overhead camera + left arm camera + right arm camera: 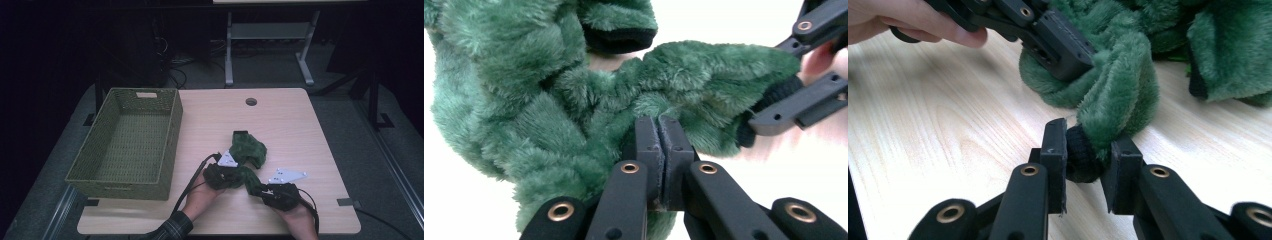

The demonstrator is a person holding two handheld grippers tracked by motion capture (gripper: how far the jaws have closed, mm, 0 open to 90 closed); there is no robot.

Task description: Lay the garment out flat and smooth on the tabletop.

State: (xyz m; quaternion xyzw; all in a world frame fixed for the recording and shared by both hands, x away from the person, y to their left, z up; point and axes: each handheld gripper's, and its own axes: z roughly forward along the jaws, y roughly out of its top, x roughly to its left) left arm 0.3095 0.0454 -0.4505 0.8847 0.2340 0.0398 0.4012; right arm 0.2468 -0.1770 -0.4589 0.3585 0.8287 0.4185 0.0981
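1. One green fuzzy garment [248, 150] lies crumpled on the table [300, 130], a little right of its middle and toward the near edge, with black knit cuffs at its ends.
2. Left gripper [658, 131] has its jaws pressed together, and the plush bunches around their tips, so a fold of the garment seems pinched there, though the pile hides the contact.
3. Right gripper [1087, 150] pinches a black cuff [1082, 152] at the garment's near end; the cuff sits squeezed between the two pads just above the tabletop.
4. Both hands come in at the table's near edge, the left hand [200, 197] in a plaid sleeve, the right hand [299, 220] beside it, with a cable trailing from each gripper.
5. Light wood grain covers the table, which has a round cable hole [251, 101] near its far edge.
6. Left of the garment and well apart from it stands a green woven basket [170, 135].
7. Beyond the table the room is dark, with grey floor, tangled cables and the metal legs of another desk [229, 50].
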